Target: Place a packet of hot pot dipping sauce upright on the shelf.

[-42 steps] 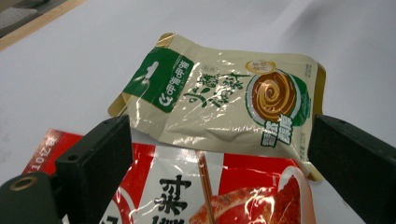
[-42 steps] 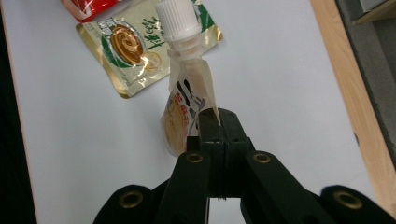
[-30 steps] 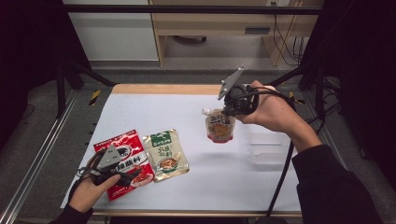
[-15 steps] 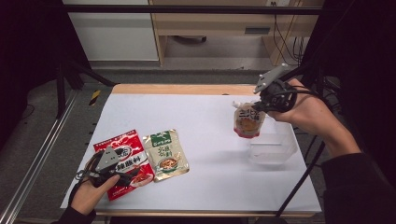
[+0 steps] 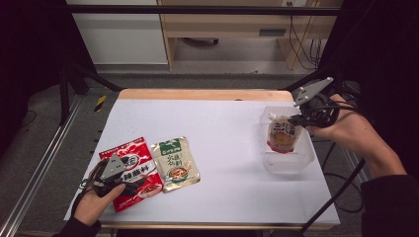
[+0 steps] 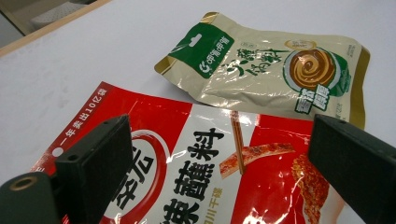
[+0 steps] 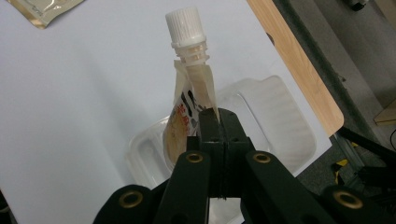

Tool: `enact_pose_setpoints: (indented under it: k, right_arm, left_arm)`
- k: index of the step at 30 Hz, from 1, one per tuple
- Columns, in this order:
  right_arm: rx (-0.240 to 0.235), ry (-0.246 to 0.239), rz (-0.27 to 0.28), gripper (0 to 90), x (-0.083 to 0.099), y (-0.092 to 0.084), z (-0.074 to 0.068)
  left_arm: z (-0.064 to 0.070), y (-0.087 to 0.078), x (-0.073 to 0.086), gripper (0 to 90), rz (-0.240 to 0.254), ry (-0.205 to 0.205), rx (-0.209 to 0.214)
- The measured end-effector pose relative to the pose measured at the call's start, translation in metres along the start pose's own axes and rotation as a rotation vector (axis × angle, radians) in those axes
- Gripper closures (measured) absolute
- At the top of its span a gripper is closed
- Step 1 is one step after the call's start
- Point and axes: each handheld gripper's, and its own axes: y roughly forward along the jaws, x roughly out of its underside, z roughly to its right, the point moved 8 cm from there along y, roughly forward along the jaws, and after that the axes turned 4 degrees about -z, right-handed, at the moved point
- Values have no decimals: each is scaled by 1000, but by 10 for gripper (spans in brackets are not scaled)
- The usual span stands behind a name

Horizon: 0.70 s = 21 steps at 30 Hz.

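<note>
My right gripper [image 5: 298, 118] [image 7: 216, 116] is shut on the top edge of a spouted pouch [image 5: 282, 135] [image 7: 192, 100] with a white screw cap, and holds it hanging over a clear plastic tray [image 5: 291, 160] [image 7: 275, 116] at the table's right edge. My left gripper [image 5: 141, 183] [image 6: 224, 163] rests at the front left, its jaws open and spread over a red sauce packet [image 5: 131, 165] [image 6: 205, 163] that lies flat. A green and cream packet [image 5: 174, 163] [image 6: 271, 70] lies just to the right of the red one.
The white table top [image 5: 217, 128] ends in a wooden strip [image 5: 197, 94] at the back. Black frame legs and cables stand off the right edge, and a metal rail [image 5: 34, 173] runs along the left.
My right gripper has carried the spouted pouch to the right, from the table's middle to above the clear tray. The left gripper has stayed put.
</note>
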Motion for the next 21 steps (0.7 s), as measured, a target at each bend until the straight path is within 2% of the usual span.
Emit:
enact_pose_setpoints:
  k: [6,9,21]
  right_arm:
    - [-3,16,12,900,11,-3,-3]
    - [-9,11,18,900,14,-5,-6]
    - [-33,6,21,900,20,-5,-17]
  left_arm:
    - [-1,1,1,65,-11,11,4]
    - [-1,2,1,65,-6,4,5]
    - [1,3,3,65,-22,15,12]
